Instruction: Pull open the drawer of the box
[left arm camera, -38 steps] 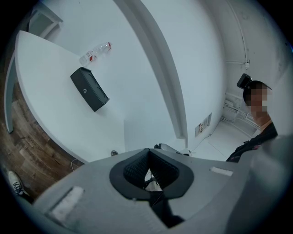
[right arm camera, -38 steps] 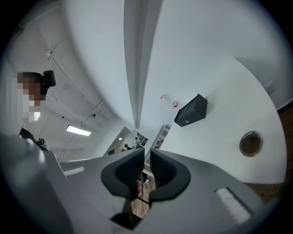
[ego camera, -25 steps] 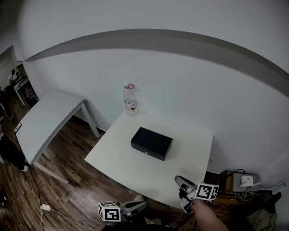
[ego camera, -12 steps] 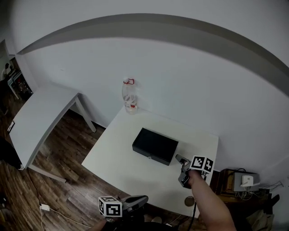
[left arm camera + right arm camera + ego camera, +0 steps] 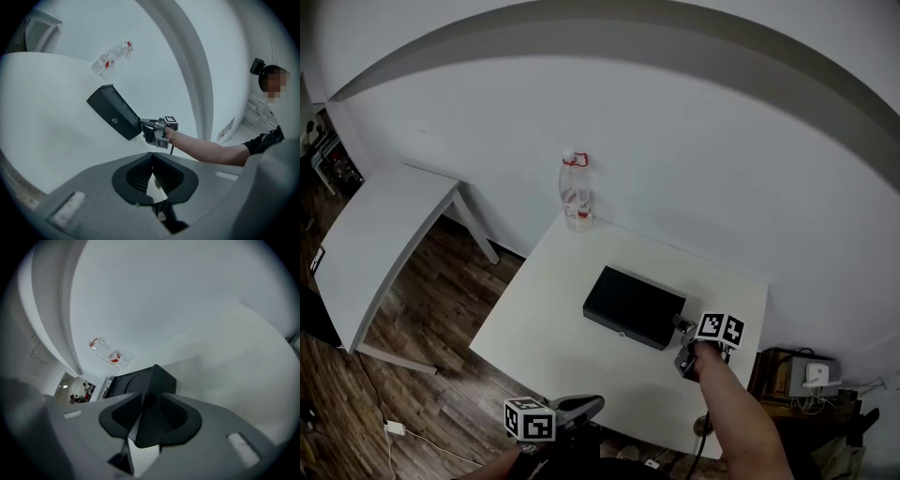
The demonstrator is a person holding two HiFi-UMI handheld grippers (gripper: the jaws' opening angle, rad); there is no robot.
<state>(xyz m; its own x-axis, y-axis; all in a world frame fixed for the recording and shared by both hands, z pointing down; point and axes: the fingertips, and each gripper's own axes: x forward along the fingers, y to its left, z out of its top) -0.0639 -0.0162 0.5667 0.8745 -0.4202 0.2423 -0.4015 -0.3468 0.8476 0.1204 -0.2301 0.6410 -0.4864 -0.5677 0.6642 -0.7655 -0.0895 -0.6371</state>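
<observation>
Left gripper (image 5: 586,406): Held low over the near edge of the table (image 5: 546,330), well apart from the box (image 5: 633,305) on its front side. Its own view showed the jaws (image 5: 152,169) pressed together with nothing between them.
Left hand pose: Mostly out of the head view. The gripper pointed across the table toward the box's front face.
Right arm (image 5: 733,417): Bare forearm reached forward, nearly straight, toward the box's right end.
Right gripper (image 5: 682,324): Tips were at the box's right end, by its front corner. From the left gripper view they appeared to touch it (image 5: 141,123). The jaws (image 5: 143,397) were closed on each other and gripped nothing, with the box corner directly ahead.
Box: Black, low and flat on the table. Its long axis ran left to right across the person's front, with the right end slightly nearer. The drawer appeared fully shut.
Knob (image 5: 114,120): Small and pale, at the middle of the box's long front face.
Governing relation: The knob lay to the left of the right gripper's tips, along the front face. The right gripper was much the nearer of the two. The pull would probably run square to the box's long axis, toward the table's near edge.
Bottle (image 5: 576,192): Stood upright beyond the box's left rear, well apart from it.
</observation>
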